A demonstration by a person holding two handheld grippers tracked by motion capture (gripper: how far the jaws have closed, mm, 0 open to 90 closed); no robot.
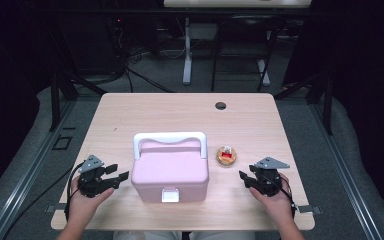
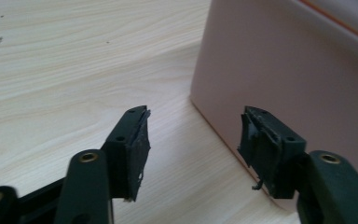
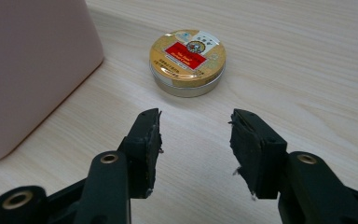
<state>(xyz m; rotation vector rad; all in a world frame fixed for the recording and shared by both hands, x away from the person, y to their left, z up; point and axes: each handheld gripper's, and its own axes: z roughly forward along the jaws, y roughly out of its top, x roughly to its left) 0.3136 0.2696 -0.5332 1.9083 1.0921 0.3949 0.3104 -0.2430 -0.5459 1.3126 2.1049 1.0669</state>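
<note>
Both grippers open, empty: left gripper (image 1: 111, 178) at box's (image 1: 170, 172) 9 o'clock, right gripper (image 1: 250, 180) near tin (image 3: 187, 62). Risk: off-centre pinch skids tin away.

Pink box (image 3: 32, 70): cut off by frame edges in both gripper views. Tin (image 1: 226, 155): label print too small to read from above.
</note>
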